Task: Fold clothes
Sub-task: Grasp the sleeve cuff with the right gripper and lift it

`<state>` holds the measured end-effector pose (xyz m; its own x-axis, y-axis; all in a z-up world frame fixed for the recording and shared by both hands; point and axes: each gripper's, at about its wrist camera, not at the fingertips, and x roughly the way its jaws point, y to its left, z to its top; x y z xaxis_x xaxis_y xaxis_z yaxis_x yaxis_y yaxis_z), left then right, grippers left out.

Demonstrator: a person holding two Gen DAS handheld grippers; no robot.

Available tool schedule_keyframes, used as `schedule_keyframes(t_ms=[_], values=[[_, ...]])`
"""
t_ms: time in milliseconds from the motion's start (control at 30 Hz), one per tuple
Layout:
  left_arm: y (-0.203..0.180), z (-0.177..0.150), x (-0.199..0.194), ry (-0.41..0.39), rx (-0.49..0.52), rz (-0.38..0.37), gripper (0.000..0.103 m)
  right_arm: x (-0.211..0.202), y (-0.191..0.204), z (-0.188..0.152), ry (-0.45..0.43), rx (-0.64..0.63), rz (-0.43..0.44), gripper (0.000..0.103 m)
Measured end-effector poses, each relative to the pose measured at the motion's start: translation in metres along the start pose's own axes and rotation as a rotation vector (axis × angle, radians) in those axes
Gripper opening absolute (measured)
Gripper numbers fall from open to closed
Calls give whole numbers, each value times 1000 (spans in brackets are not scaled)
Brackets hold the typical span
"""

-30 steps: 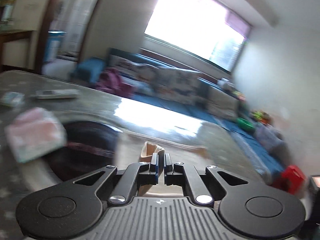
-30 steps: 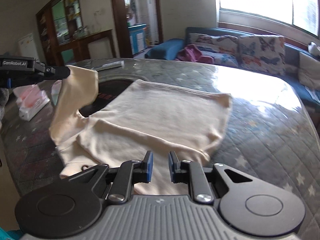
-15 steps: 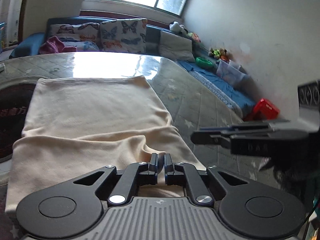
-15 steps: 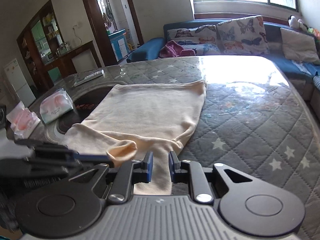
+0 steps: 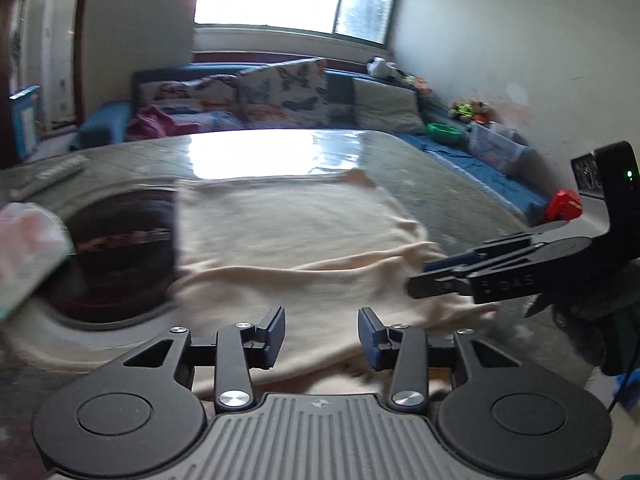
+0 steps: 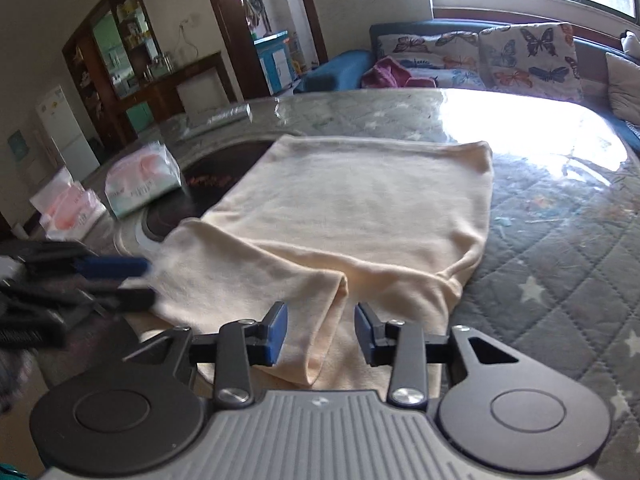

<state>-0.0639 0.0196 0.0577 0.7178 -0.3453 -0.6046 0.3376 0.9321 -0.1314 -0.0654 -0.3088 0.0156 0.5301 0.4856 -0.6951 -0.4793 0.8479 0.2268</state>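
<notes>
Right wrist view: I am spreading both hand-held grippers (image 6: 320,334) (image 5: 322,338), releasing the sleeve (image 6: 280,280) now folded across the shirt (image 6: 360,208).

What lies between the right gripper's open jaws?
In the right wrist view, the folded-over sleeve of the cream shirt lies between the right gripper's jaws, ungripped.
</notes>
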Motion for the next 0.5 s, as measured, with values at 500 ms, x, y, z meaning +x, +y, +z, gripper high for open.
schedule_keyframes(t_ms=[500], values=[[36, -38, -8, 41, -74, 95, 50, -15, 30, 23, -39, -127, -73, 4]])
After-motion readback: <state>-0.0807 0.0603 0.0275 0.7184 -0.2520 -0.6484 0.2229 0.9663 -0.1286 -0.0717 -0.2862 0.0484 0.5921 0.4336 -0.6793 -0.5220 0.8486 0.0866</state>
